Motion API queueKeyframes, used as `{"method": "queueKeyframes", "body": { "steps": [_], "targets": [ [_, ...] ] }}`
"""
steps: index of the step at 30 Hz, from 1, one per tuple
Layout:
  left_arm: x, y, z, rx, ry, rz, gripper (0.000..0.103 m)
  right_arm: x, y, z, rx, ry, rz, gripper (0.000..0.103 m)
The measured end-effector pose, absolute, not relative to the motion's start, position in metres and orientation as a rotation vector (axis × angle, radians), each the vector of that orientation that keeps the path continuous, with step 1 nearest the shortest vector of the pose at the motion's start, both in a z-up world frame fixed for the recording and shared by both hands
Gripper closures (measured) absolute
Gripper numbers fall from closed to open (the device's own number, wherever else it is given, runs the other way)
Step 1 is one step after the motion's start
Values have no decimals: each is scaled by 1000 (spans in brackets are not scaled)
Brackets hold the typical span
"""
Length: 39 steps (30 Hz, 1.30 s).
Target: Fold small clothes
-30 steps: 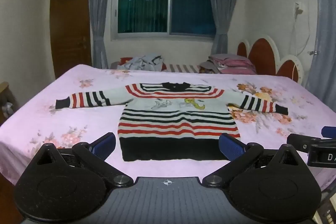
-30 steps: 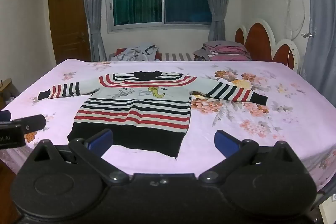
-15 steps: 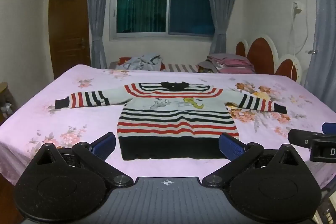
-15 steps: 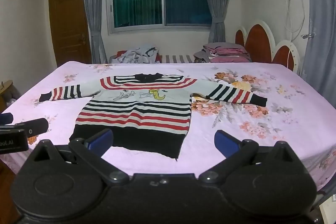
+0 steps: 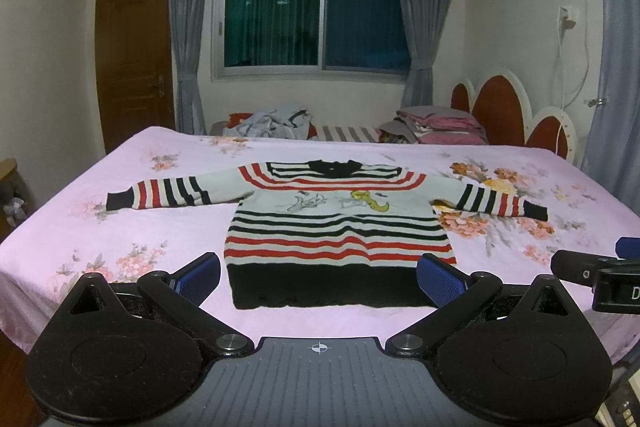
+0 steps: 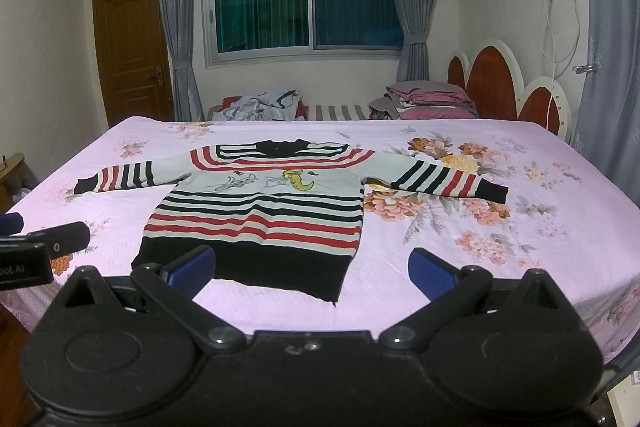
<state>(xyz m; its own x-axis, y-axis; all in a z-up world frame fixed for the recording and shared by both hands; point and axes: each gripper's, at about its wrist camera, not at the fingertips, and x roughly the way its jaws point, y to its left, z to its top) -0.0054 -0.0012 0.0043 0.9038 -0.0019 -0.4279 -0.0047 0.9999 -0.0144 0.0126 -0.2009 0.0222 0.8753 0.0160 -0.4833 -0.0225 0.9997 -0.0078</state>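
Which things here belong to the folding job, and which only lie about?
For the job:
- striped sweater, flat on the bed
- left gripper, open
- right gripper, open

Lying about:
- crumpled clothes
- folded bedding
- headboard

Both wrist views face the bed (image 5: 120,195) from its near edge; both share the sweater (image 6: 260,211).

The sweater (image 5: 340,223) is a matt, ribbed knit; the bed sheet (image 5: 120,227) beneath is soft matt printed cloth. The left gripper (image 5: 319,277) is matt black plastic with ridged blue pads (image 5: 442,277). The door (image 6: 128,47) is glossy varnished wood.
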Motion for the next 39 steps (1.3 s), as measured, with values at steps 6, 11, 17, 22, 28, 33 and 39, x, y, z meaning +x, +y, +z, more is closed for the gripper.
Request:
{"method": "queueKeyframes", "body": {
  "steps": [6, 11, 17, 22, 28, 33, 39],
  "targets": [
    [-5, -1, 4, -14, 443, 2, 0, 12, -208, 27, -7, 501, 21, 0],
    [-4, 0, 2, -17, 443, 6, 0, 12, -207, 27, -8, 503, 22, 0],
    [-4, 0, 2, -15, 446, 6, 0, 12, -207, 26, -10, 503, 22, 0],
    [-5, -2, 1, -10, 444, 7, 0, 12, -207, 26, -9, 502, 21, 0],
    [-5, -4, 2, -4, 443, 9, 0, 12, -208, 27, -6, 505, 22, 0],
    [-6, -5, 3, -6, 441, 10, 0, 11, -208, 27, -8, 501, 22, 0],
    [-7, -3, 3, -10, 437, 11, 0, 10, -207, 28, -14, 498, 21, 0]
  ]
}}
